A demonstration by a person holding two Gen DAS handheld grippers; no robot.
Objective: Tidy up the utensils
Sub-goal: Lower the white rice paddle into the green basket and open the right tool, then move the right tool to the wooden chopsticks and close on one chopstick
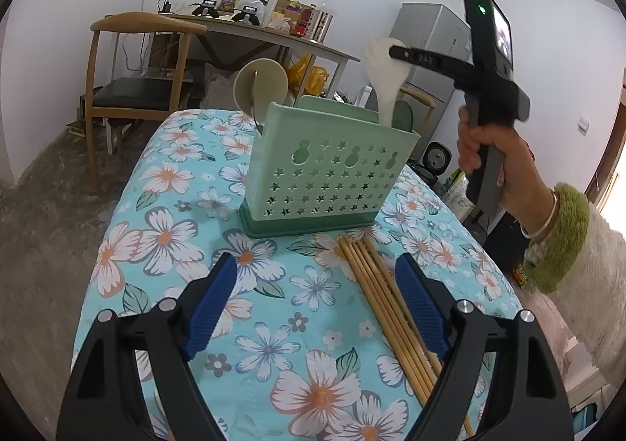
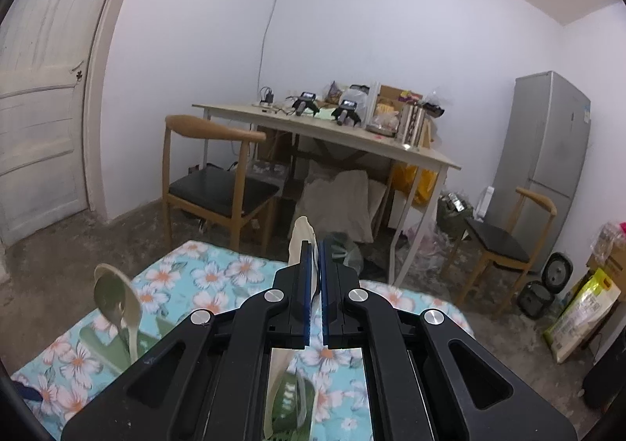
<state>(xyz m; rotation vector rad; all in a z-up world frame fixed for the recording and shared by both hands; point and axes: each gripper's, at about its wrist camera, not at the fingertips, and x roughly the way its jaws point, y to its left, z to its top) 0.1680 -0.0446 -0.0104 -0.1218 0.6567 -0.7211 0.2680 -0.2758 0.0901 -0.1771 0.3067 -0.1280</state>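
Left wrist view looks down along the left gripper [image 1: 317, 304], whose blue-padded jaws are spread wide and grasp nothing. A bundle of bamboo chopsticks [image 1: 385, 304] lies on the floral tablecloth [image 1: 164, 237], running from the foot of the green utensil caddy [image 1: 324, 167] back toward the near edge and passing just inside the right-hand pad. The jaws seem spread to take that bundle, though the sticks sit off-centre, so the gripper probably has to shift toward them first.

The caddy stands near the middle of the cloth, its star-pierced wall facing the camera. A cream ladle [image 1: 258, 89] rises from its left end, bowl up. At the right end a white rice paddle [image 1: 385, 77] stands blade up, with the right gripper [image 1: 401, 52] meeting it near the top; a hand [image 1: 485, 155] in a green fuzzy cuff grips the tool's handle from the right edge.

Right wrist view shows those jaws clenched on the paddle [image 2: 299, 241]: the white blade pokes out above the fingertips and the handle runs down beneath the tool toward the caddy [image 2: 293, 402]. Held upright and high, the paddle is probably being lowered handle-first into its compartment; whether it has bottomed out I cannot tell. The ladle [image 2: 115, 300] shows at lower left.
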